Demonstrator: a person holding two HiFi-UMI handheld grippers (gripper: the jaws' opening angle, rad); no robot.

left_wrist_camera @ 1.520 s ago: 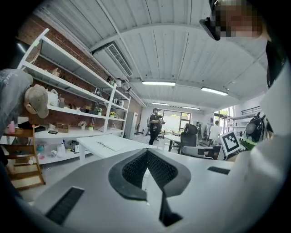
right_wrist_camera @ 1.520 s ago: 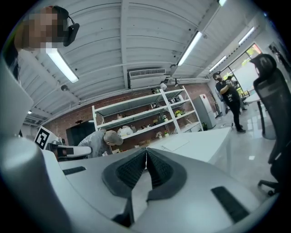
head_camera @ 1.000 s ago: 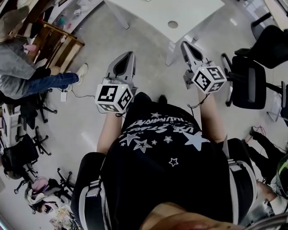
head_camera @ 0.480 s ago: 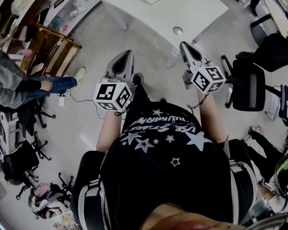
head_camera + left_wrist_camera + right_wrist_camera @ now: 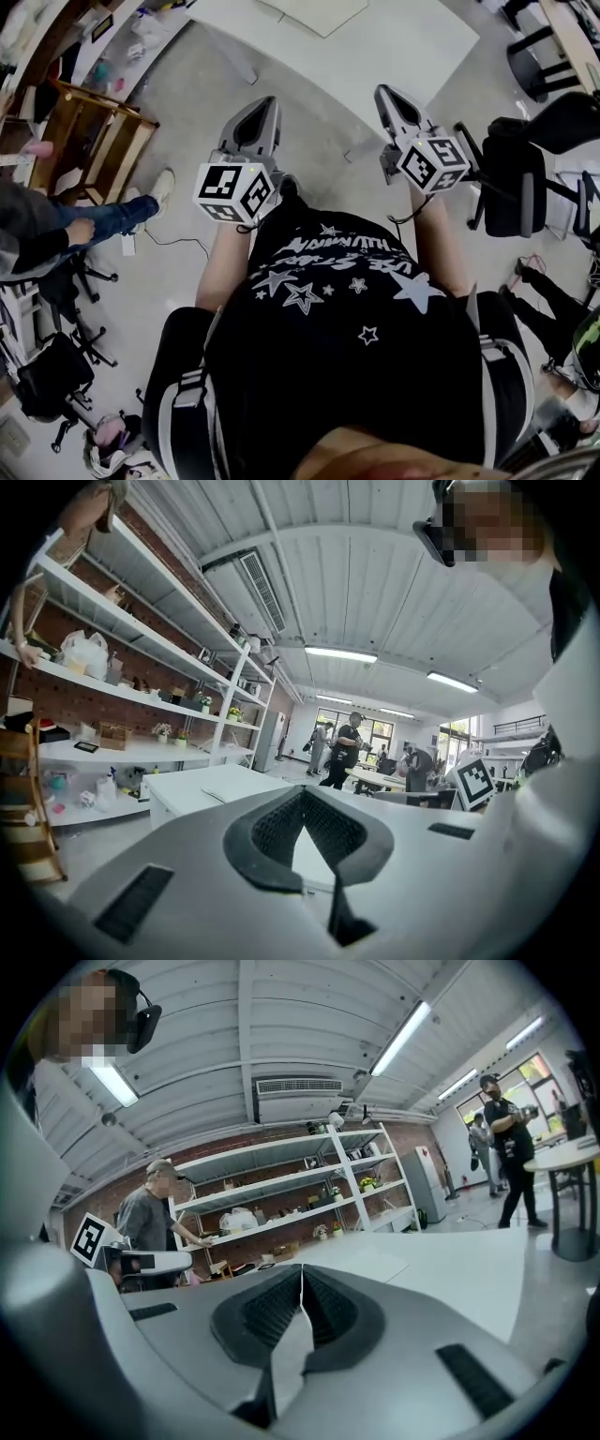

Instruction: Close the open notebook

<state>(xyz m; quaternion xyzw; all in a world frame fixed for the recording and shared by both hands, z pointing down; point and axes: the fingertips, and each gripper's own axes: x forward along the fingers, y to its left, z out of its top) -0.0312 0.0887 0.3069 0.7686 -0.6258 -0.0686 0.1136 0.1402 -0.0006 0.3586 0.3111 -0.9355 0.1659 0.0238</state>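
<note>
The open notebook [image 5: 314, 13] lies flat and pale on the white table [image 5: 412, 42] at the top of the head view; it also shows as a flat sheet [image 5: 370, 1262] on the tabletop in the right gripper view. My left gripper [image 5: 265, 101] is held level over the floor, short of the table's near edge, its tips meeting with nothing between them [image 5: 302, 791]. My right gripper [image 5: 384, 92] is beside it, near the table edge, jaws shut and empty [image 5: 302, 1269]. Both are well apart from the notebook.
Black office chairs [image 5: 520, 178] stand to the right, and more chairs [image 5: 56, 366] at the lower left. A wooden rack [image 5: 94, 141] and a seated person's leg [image 5: 103, 220] are at the left. Shelves [image 5: 141, 667] line the brick wall. People [image 5: 342, 747] stand far off.
The person has walked forward: the white table has come closer and lower in the head view, with the notebook now in sight. Both grippers travelled along, still shut. The seated person has slid leftward.
</note>
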